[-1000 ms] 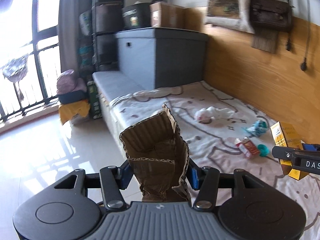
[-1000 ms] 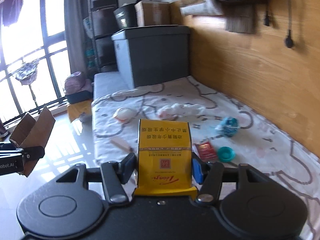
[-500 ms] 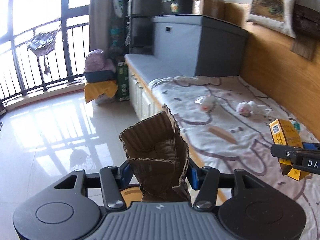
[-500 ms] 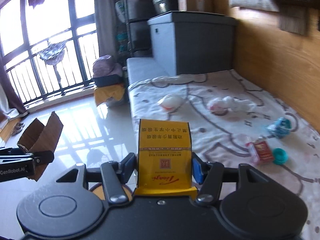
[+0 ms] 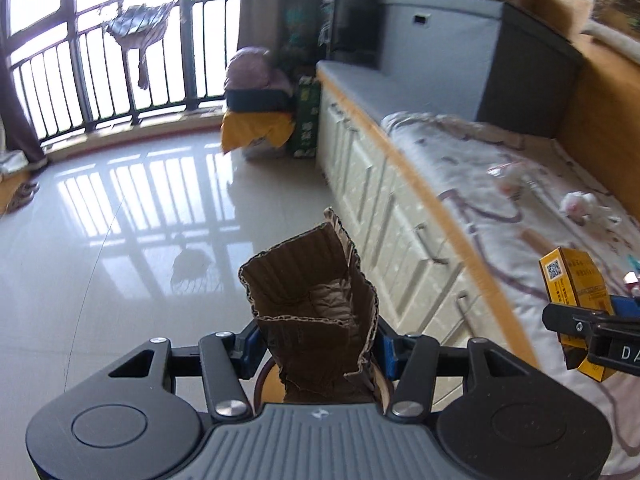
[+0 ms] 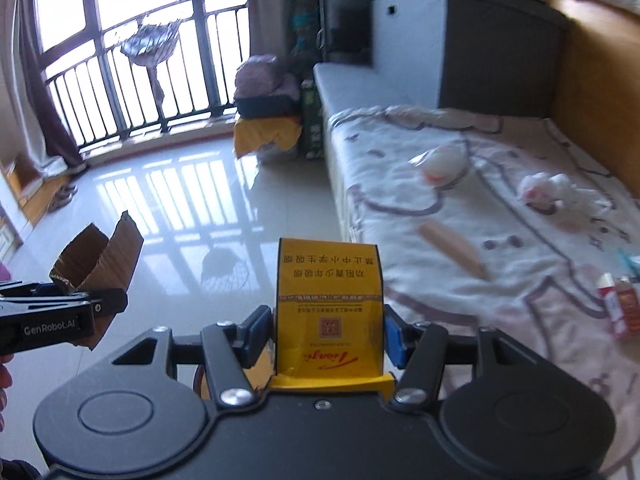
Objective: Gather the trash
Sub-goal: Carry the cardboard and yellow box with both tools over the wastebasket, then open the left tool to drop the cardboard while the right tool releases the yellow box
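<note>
My left gripper [image 5: 320, 344] is shut on a torn piece of brown corrugated cardboard [image 5: 304, 280], which stands up between the blue pads. A yellow printed carton [image 6: 328, 280] is clamped upright in my right gripper [image 6: 328, 336]. Both grippers hang over the tiled floor beside the bed, left one to the left. In the left wrist view the yellow carton [image 5: 572, 292] shows at the right edge; in the right wrist view the cardboard [image 6: 100, 252] shows at the left. A round brown rim [image 5: 266, 376] peeks out below the left fingers. Crumpled tissue [image 6: 548, 192], a wooden stick [image 6: 452, 248] and a red packet [image 6: 624, 308] lie on the bed.
The bed sheet [image 6: 500, 320] fills the right side, with white drawers [image 5: 400, 232] under its edge. Glossy floor tiles [image 5: 140, 220] spread to the left up to a balcony railing [image 5: 100, 72]. A yellow bag pile [image 6: 268, 132] and a grey storage box [image 5: 460, 48] stand at the far end.
Both grippers have swung left, away from the bed and lower over the floor, each still holding its item. The bed's drawers have come into view.
</note>
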The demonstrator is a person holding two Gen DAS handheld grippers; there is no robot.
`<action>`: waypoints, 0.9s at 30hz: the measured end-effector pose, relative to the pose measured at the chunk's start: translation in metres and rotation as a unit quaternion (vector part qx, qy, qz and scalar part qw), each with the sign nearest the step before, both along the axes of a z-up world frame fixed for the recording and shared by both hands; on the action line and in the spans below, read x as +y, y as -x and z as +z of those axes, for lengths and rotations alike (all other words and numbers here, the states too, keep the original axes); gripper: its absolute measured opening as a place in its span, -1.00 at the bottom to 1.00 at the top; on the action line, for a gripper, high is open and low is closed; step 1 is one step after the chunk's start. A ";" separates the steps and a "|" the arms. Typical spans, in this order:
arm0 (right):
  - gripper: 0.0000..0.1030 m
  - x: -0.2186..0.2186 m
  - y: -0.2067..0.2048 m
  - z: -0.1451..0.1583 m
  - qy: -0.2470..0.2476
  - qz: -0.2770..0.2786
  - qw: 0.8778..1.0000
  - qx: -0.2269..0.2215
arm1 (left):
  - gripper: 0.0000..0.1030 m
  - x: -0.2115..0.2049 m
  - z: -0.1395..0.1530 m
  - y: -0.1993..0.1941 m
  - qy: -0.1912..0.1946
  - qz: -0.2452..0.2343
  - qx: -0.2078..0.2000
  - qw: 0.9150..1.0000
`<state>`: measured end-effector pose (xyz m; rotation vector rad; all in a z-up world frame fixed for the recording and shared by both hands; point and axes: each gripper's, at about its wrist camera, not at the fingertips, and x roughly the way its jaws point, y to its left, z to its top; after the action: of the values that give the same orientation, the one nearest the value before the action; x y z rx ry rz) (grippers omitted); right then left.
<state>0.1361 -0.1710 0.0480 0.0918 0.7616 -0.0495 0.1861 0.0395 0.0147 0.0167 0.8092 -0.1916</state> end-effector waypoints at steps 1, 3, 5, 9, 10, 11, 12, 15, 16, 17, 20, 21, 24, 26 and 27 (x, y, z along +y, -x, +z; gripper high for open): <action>0.14 0.003 -0.006 -0.006 0.000 0.005 1.000 0.006 | 0.06 0.003 -0.007 -0.003 -0.004 0.006 0.005 1.000; 0.14 0.009 -0.017 -0.018 0.001 0.013 1.000 0.019 | 0.06 0.008 -0.020 -0.009 -0.012 0.012 0.013 1.000; 0.14 0.013 -0.027 -0.031 0.002 0.020 0.999 0.033 | 0.06 0.013 -0.035 -0.016 -0.011 0.018 0.027 0.999; 0.14 0.022 -0.049 -0.061 0.003 0.034 0.997 0.065 | 0.06 0.020 -0.066 -0.031 -0.010 0.029 0.054 0.998; 0.14 0.024 -0.054 -0.069 0.003 0.036 0.997 0.073 | 0.06 0.021 -0.075 -0.034 -0.010 0.030 0.062 0.998; 0.14 0.025 -0.059 -0.076 0.002 0.039 0.996 0.081 | 0.06 0.021 -0.083 -0.038 -0.009 0.029 0.070 0.997; 0.14 0.027 -0.063 -0.084 0.002 0.041 0.995 0.089 | 0.06 0.021 -0.092 -0.041 -0.007 0.029 0.077 0.997; 0.14 0.032 -0.077 -0.107 0.002 0.047 0.992 0.116 | 0.06 0.019 -0.116 -0.047 -0.002 0.025 0.099 0.995; 0.14 0.034 -0.081 -0.115 0.002 0.049 0.991 0.125 | 0.06 0.018 -0.124 -0.049 0.000 0.025 0.106 0.994; 0.14 0.035 -0.085 -0.122 0.002 0.051 0.990 0.133 | 0.06 0.019 -0.132 -0.051 0.003 0.026 0.114 0.993; 0.14 0.043 -0.099 -0.144 0.006 0.061 0.986 0.157 | 0.06 0.022 -0.158 -0.055 0.012 0.031 0.137 0.990; 0.14 0.046 -0.104 -0.152 0.008 0.066 0.984 0.163 | 0.06 0.023 -0.167 -0.057 0.013 0.033 0.144 0.989; 0.14 0.055 -0.115 -0.172 0.015 0.081 0.980 0.182 | 0.06 0.028 -0.195 -0.063 0.022 0.043 0.167 0.985; 0.14 0.061 -0.120 -0.188 0.020 0.092 0.976 0.197 | 0.06 0.031 -0.211 -0.067 0.033 0.048 0.181 0.982; 0.14 0.063 -0.123 -0.195 0.022 0.097 0.974 0.205 | 0.06 0.033 -0.219 -0.069 0.038 0.050 0.187 0.980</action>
<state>0.2593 -0.1077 -0.1472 -0.0381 1.1781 0.1042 0.2548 0.0720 -0.2039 -0.1365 1.1742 -0.1309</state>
